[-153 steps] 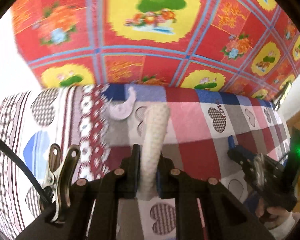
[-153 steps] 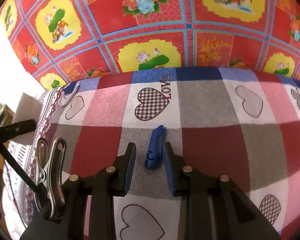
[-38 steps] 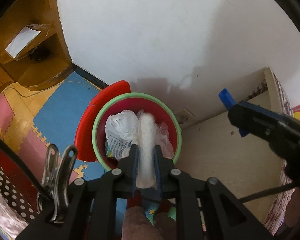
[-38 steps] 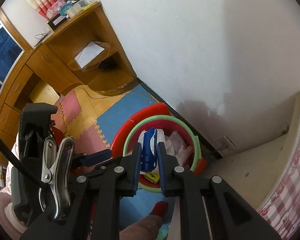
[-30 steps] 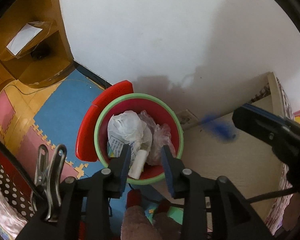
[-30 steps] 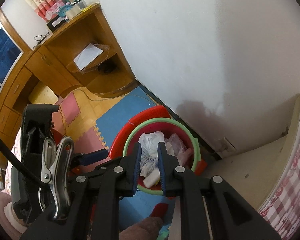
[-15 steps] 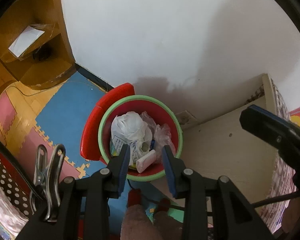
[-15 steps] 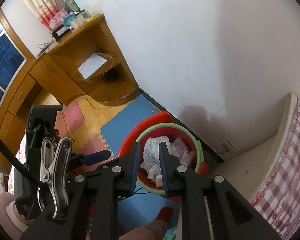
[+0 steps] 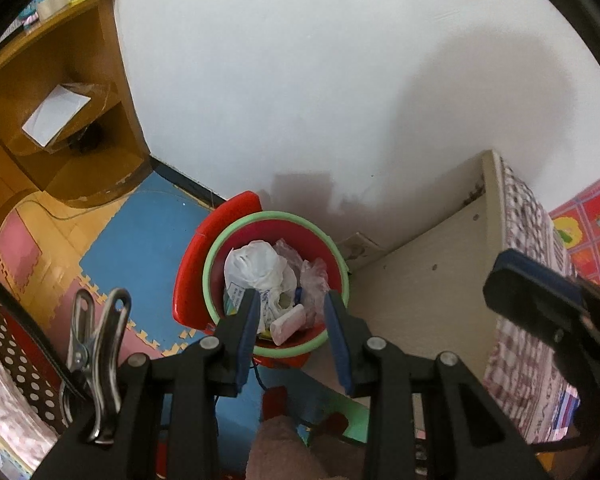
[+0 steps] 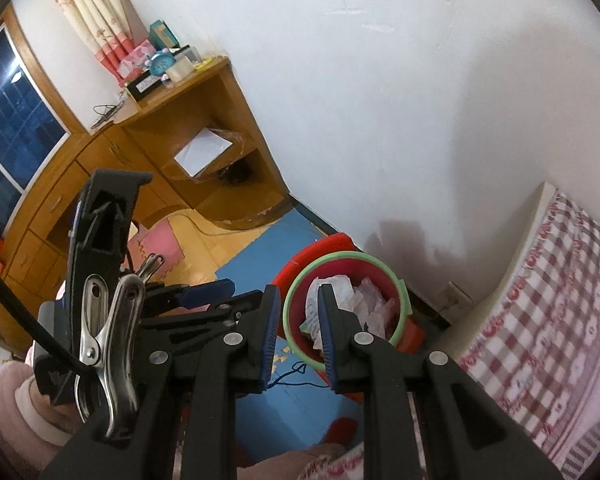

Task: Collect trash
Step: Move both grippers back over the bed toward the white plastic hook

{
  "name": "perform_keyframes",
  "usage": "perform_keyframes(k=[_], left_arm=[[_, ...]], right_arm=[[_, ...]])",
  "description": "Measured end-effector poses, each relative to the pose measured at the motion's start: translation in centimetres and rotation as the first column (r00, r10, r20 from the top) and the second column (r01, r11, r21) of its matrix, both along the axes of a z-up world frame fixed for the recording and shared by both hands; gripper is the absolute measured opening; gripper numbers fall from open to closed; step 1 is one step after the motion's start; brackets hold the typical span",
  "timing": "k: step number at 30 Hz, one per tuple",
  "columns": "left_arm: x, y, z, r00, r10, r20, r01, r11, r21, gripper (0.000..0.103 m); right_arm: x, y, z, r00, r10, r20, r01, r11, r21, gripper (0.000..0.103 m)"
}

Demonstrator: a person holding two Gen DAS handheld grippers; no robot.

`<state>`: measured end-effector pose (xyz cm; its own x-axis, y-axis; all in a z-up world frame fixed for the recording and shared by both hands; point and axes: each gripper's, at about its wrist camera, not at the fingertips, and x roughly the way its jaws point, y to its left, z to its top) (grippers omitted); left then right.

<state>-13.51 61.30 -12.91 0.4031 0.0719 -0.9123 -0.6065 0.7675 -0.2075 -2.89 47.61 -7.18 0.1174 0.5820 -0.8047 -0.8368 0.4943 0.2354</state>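
- Hovering above the red bin (image 9: 336, 256), the left gripper (image 9: 291, 328) holds nothing; its blue pads stand moderately apart, and between them you look straight down onto the rubbish.
- Off to its side, the right gripper (image 10: 298, 334) is empty as well, its jaws narrower but not pressed together, framing the bin's (image 10: 398, 300) green rim from about nine o'clock of the bucket.
- Both sets of tongs point steeply downward at the bin, which I judge is simply where a drop would be made from (nothing else on the floor nearby looks like a target).
- A pale white stick-shaped scrap (image 9: 287, 323) lies on the heap at the bin's six o'clock side; its long axis runs from roughly seven o'clock up toward one o'clock, resting tilted against the crumpled white bag (image 9: 256, 268).
- A small blue piece (image 9: 299, 295) pokes out just above that scrap, standing nearly on end between the bag and a clear plastic wrapper (image 9: 314, 276); most of it is buried, so I cannot tell its full length.
- The bin is tucked in the corner against the white wall (image 9: 300, 80), at the foot of the bed (image 9: 516, 304), with its red lid (image 9: 192, 264) tipped open at nine o'clock, so the mouth is clear from above.
- Judging by empty jaws over a filled bin, this load looks delivered, and any further trash would need fetching from elsewhere.
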Motion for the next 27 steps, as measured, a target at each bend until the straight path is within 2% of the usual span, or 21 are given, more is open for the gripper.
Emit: perform_keyframes(k=[13,20,27], left_arm=[[-2.4,-5.5,5.0,1.000,-0.022,0.015,0.021,0.997,0.070,0.034],[-3.9,-9.8,7.1,0.999,-0.030,0.024,0.028,0.996,0.088,0.034],[-4.5,-15.5,9.9,0.996,-0.078,0.052,0.072,0.991,0.111,0.035]], right_arm=[[-4.1,-8.1,3.2,1.000,0.015,0.013,-0.016,0.995,0.100,0.020],[-5.5,-14.2,5.2,0.999,-0.023,0.024,0.019,0.989,0.148,0.020],[-6.0,-20.9,6.5,0.994,-0.104,0.032,0.097,0.979,0.179,0.020]])
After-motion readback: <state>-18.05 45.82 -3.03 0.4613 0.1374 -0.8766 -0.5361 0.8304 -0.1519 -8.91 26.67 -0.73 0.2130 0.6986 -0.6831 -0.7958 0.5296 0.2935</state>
